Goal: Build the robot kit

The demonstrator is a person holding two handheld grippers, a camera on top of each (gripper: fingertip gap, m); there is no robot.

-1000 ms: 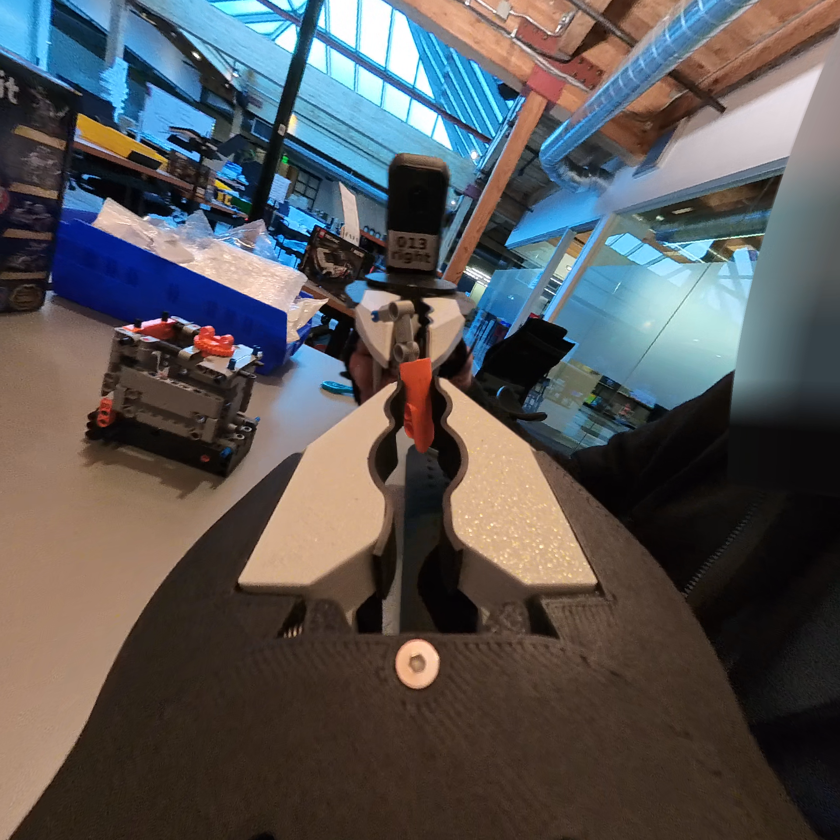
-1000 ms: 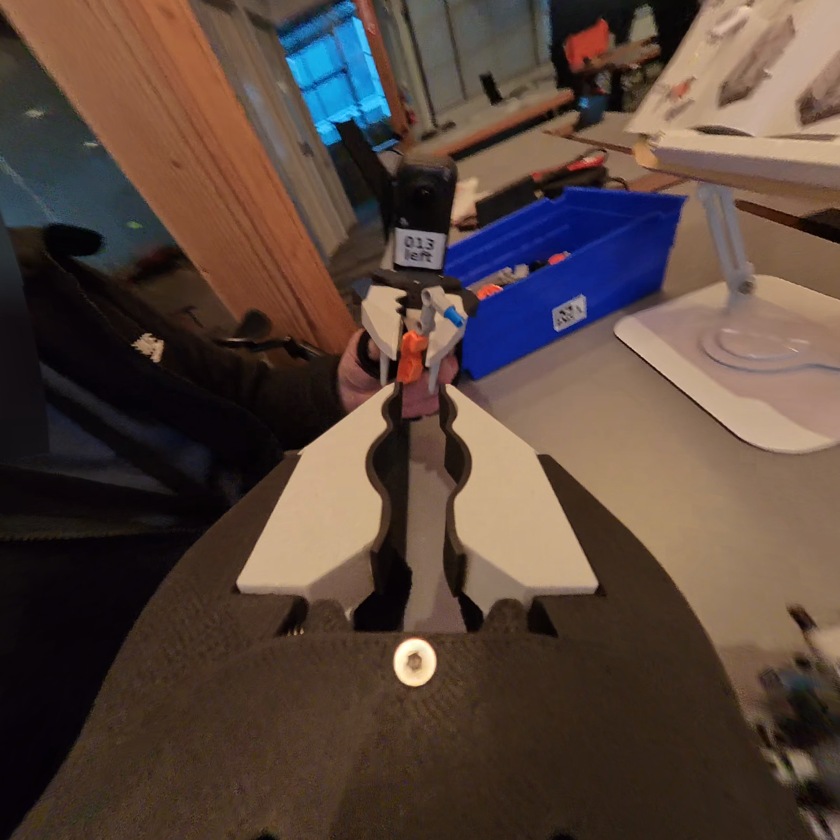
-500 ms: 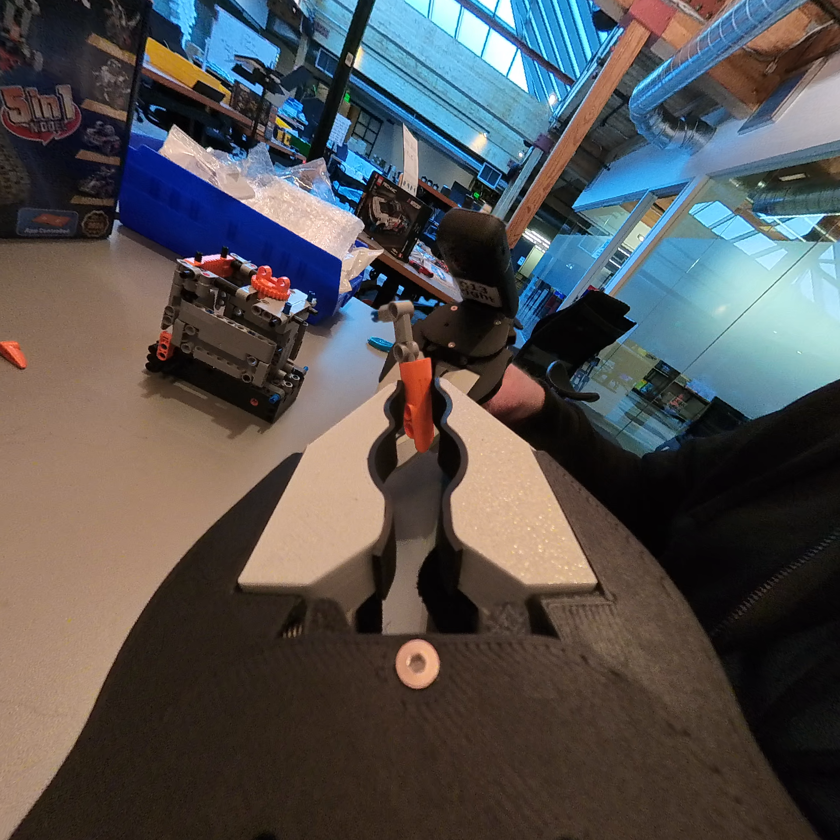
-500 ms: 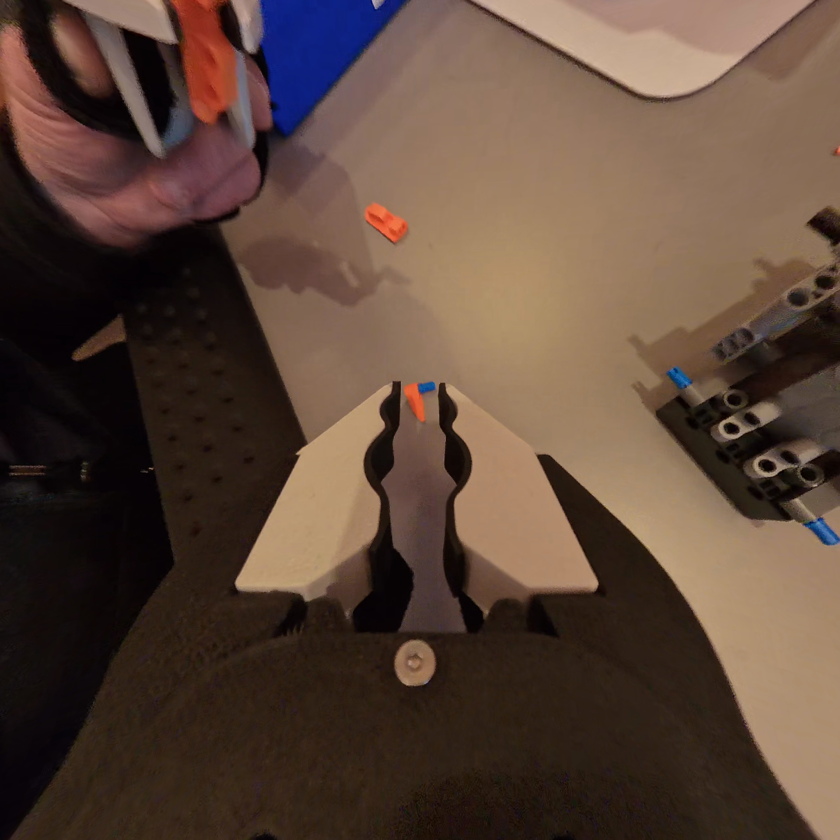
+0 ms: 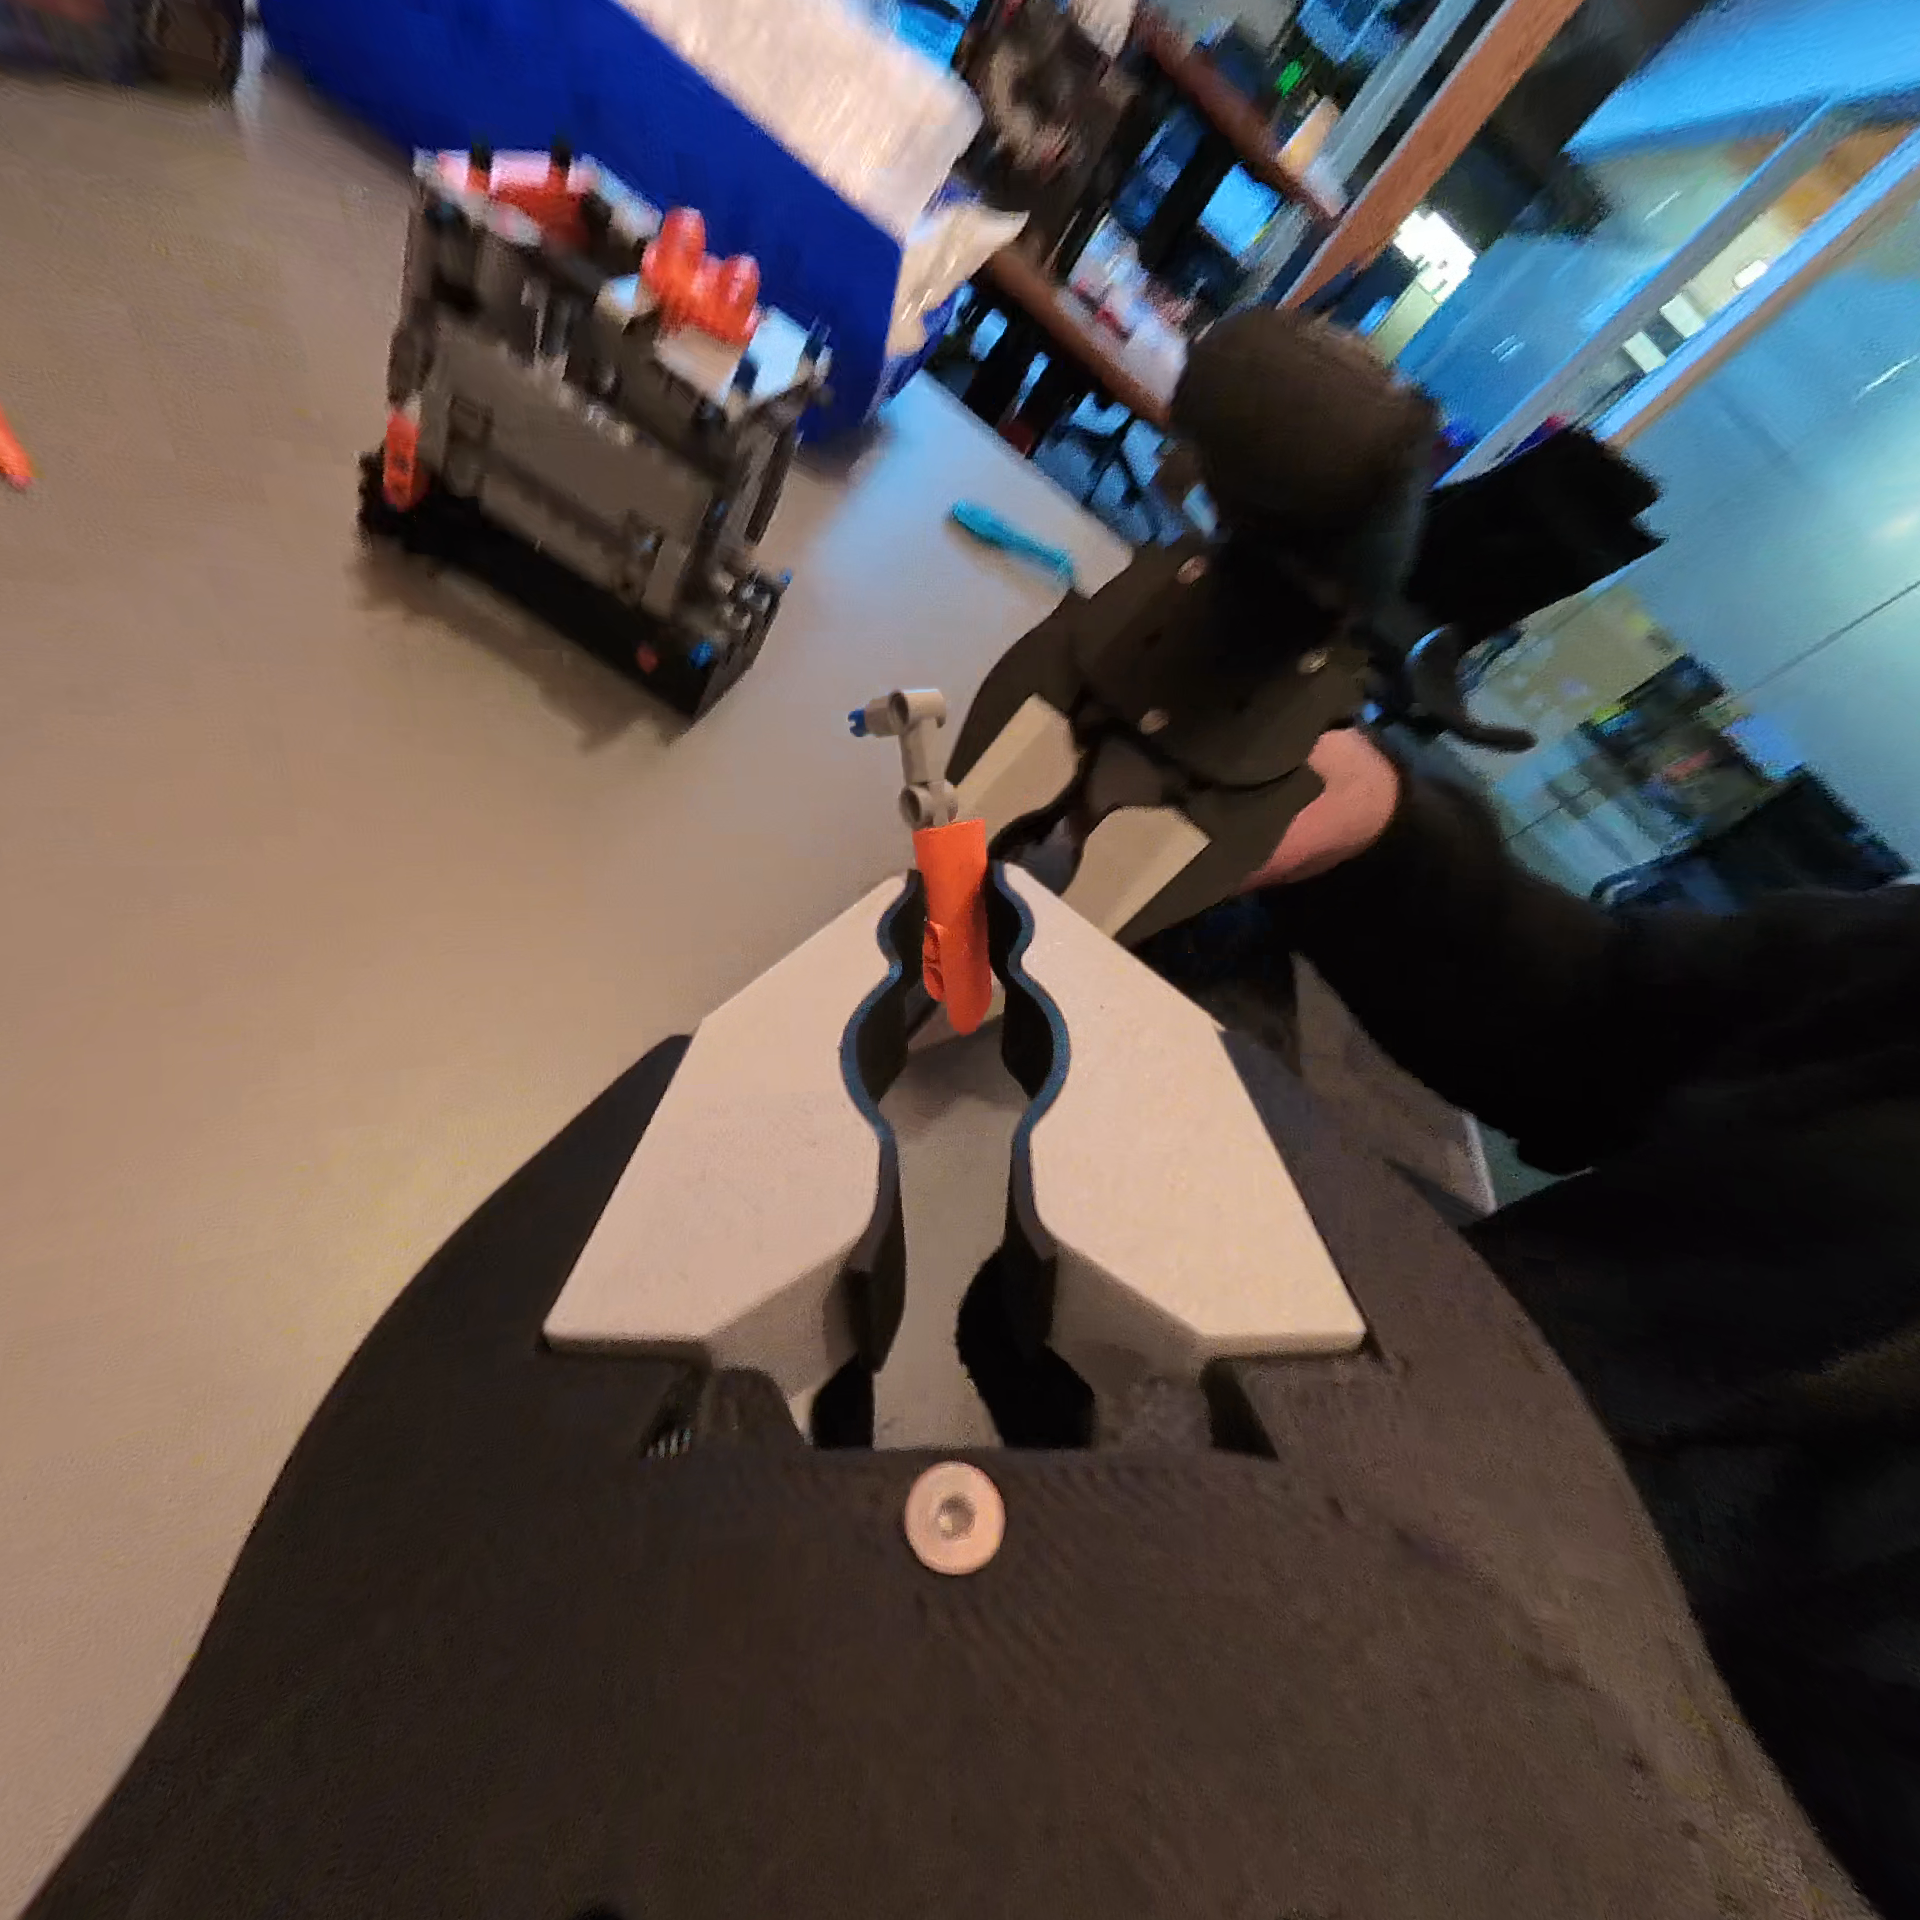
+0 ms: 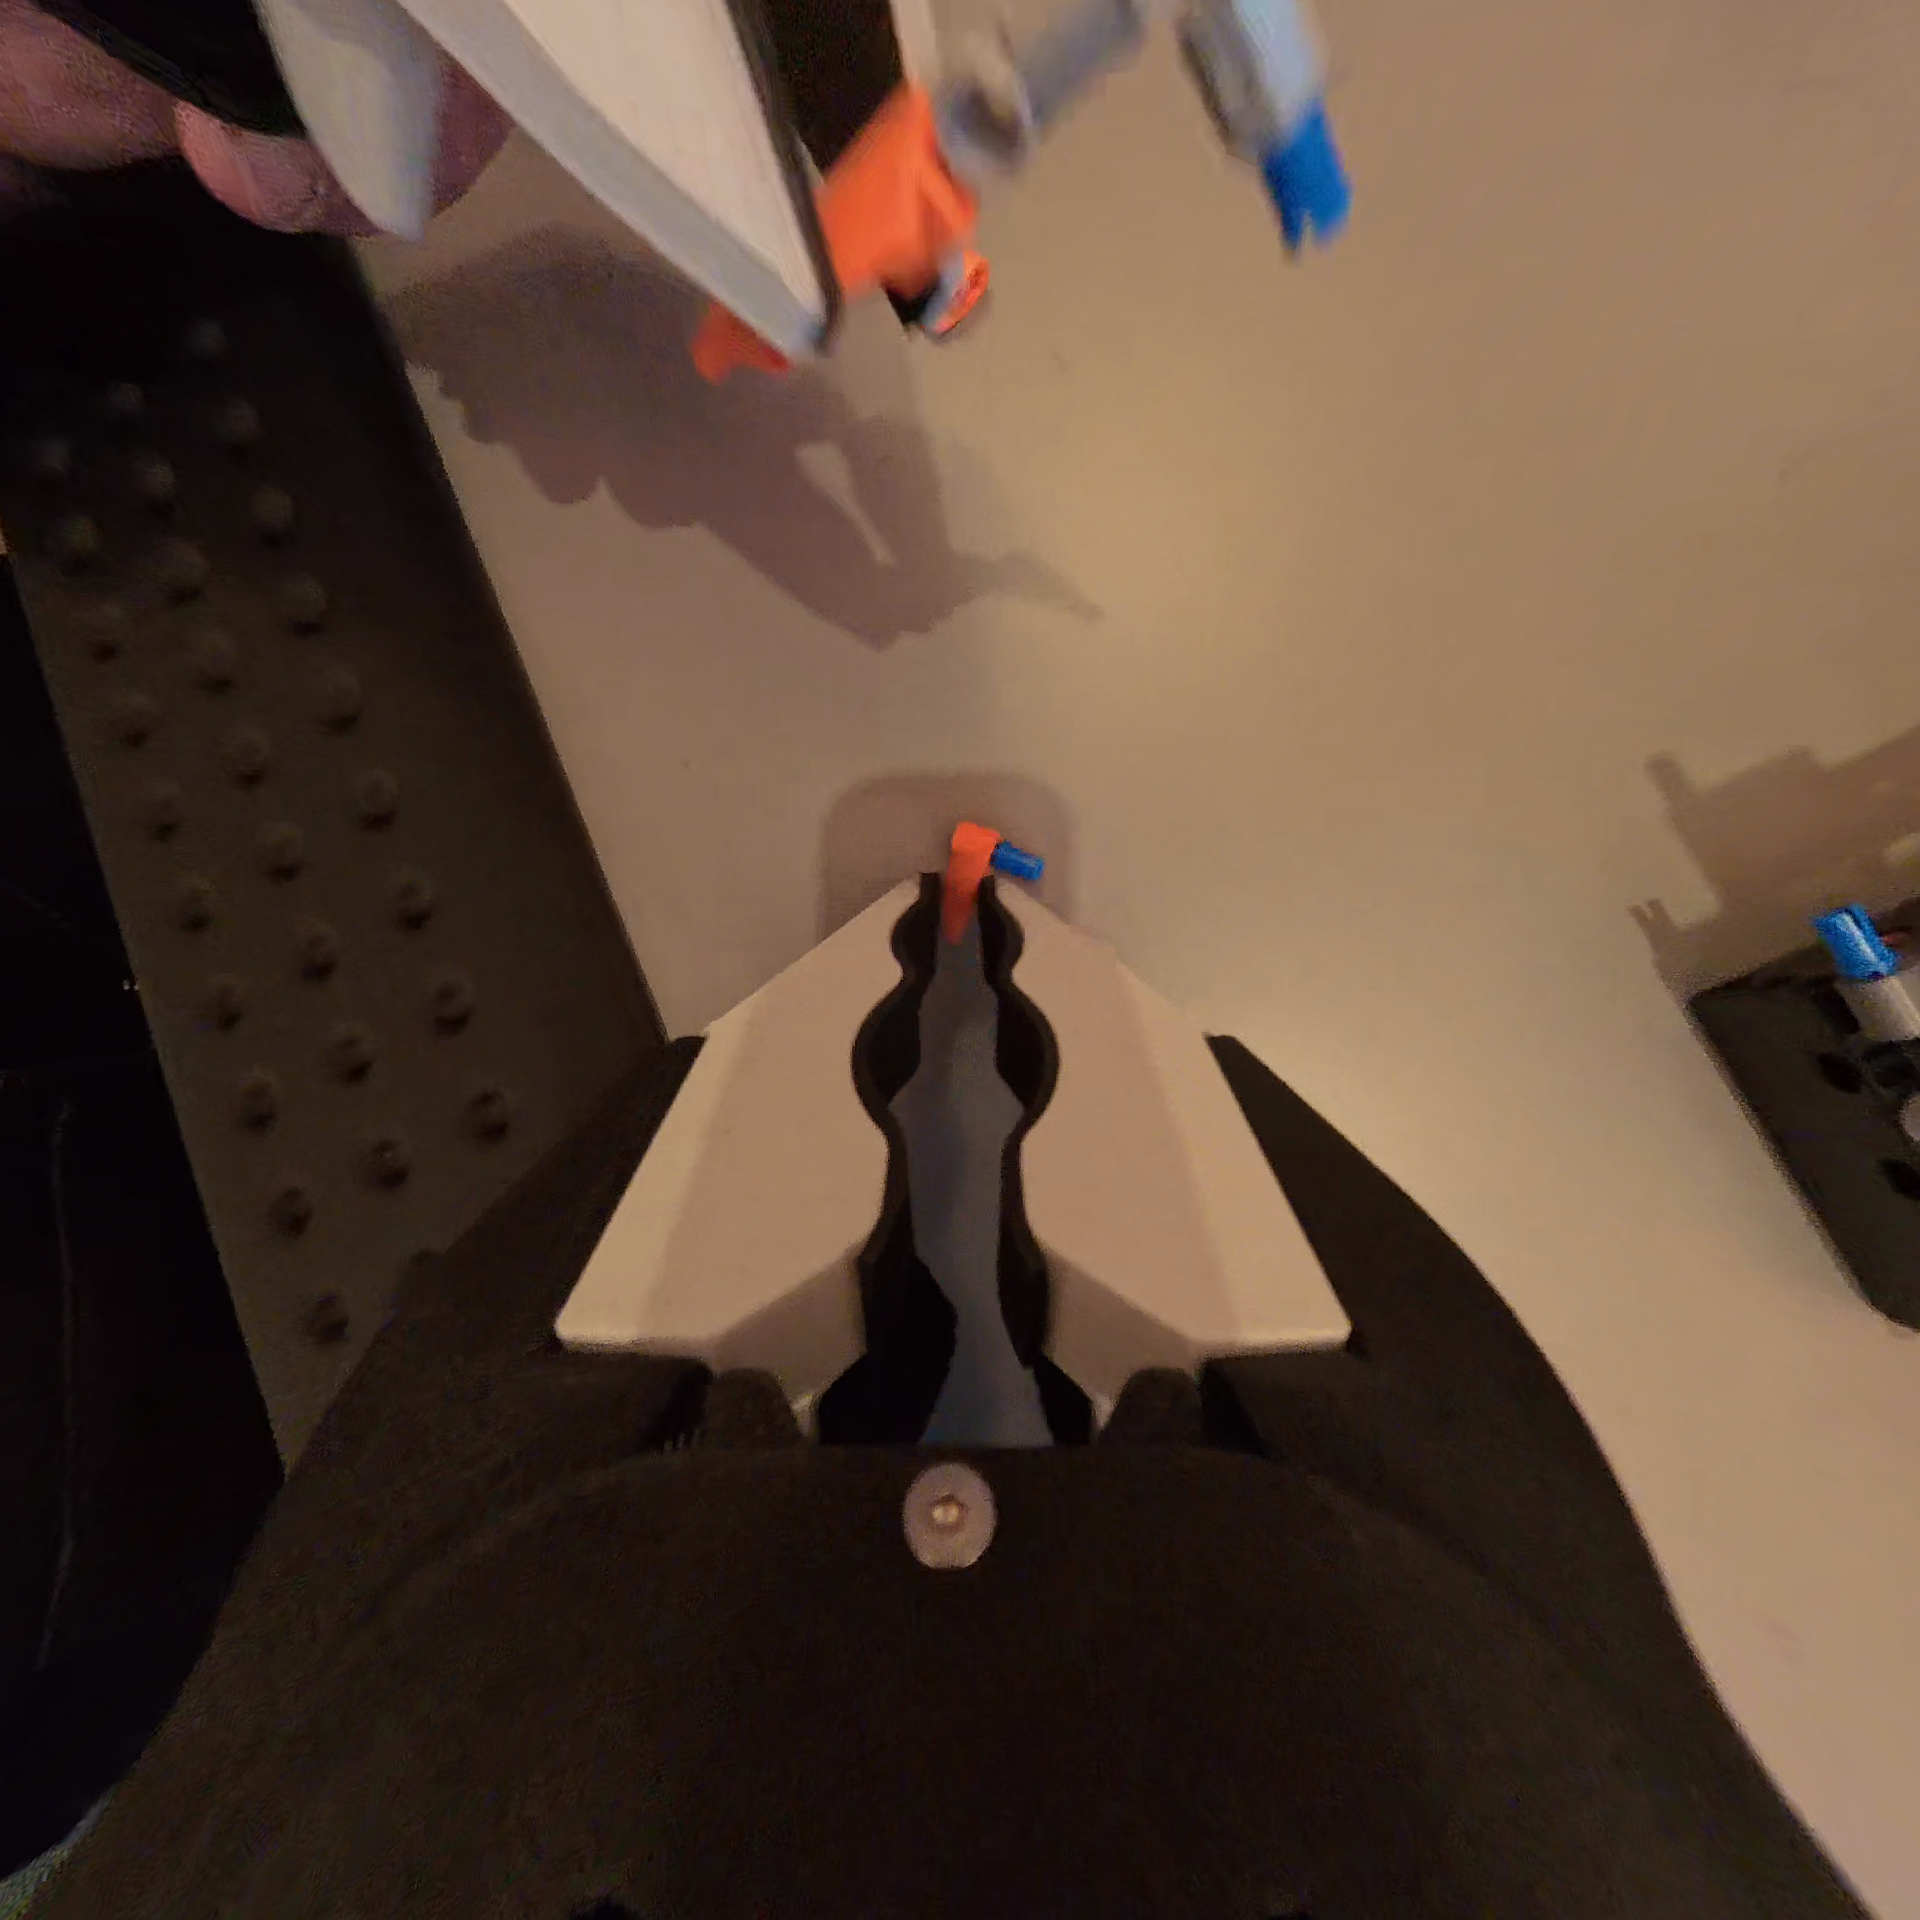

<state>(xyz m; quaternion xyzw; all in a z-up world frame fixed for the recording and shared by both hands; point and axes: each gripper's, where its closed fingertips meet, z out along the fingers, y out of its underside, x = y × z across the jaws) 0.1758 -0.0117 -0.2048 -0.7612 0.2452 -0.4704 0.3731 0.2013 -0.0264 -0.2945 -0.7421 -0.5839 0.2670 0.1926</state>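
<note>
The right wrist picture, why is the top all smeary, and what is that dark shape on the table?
In the right wrist view, the left gripper and its orange piece are close and motion-blurred; the dark shape is their shadow on the table. In the left wrist view, the grey brick model and the blue bin are blurred; the left gripper's own orange piece stays sharp.

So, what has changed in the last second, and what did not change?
The right gripper swung away from the left gripper and now points down at the table, shut on a small orange piece with a blue pin. The left gripper tilted lower toward the table, so the grey block model looks nearer. Unchanged: the left gripper keeps its orange and grey piece; the model stands in place.
</note>
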